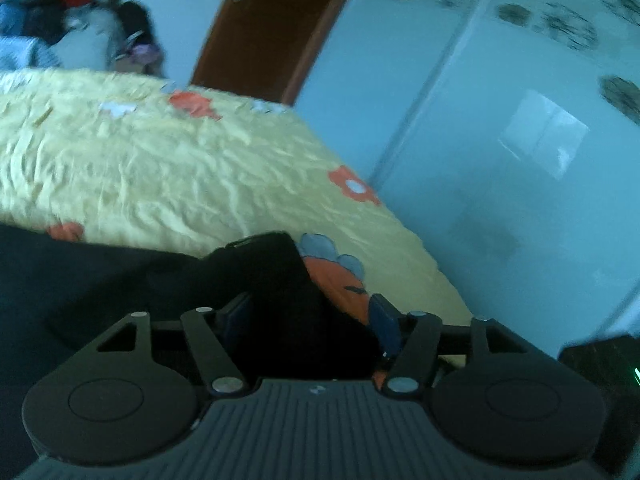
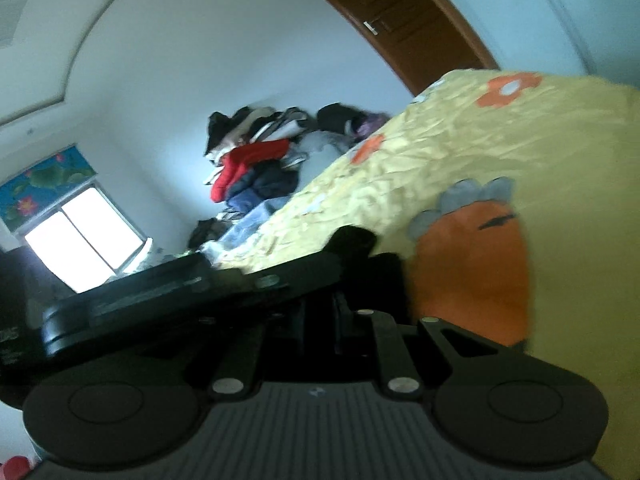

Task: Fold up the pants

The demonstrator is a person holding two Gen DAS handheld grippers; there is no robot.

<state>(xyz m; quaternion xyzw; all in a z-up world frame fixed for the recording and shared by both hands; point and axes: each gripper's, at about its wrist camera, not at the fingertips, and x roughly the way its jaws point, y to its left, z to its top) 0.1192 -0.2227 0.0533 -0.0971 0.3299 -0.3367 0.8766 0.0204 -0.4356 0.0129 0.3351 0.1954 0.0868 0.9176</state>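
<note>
The black pants point(image 1: 120, 280) lie on the yellow flowered bedspread point(image 1: 180, 168), filling the lower left of the left wrist view. My left gripper point(image 1: 310, 320) has its blue-padded fingers point(image 1: 386, 326) spread apart, with a bunched fold of the pants between them. In the right wrist view my right gripper point(image 2: 340, 312) has its fingers close together on dark fabric of the pants point(image 2: 352, 240), right beside the left gripper's black body point(image 2: 160, 292). The view is blurred.
A pile of clothes point(image 2: 256, 160) sits at the far end of the bed. A brown door point(image 1: 272, 20) and a pale wardrobe point(image 1: 500, 140) stand beyond the bed's edge. A window point(image 2: 80, 240) is at left.
</note>
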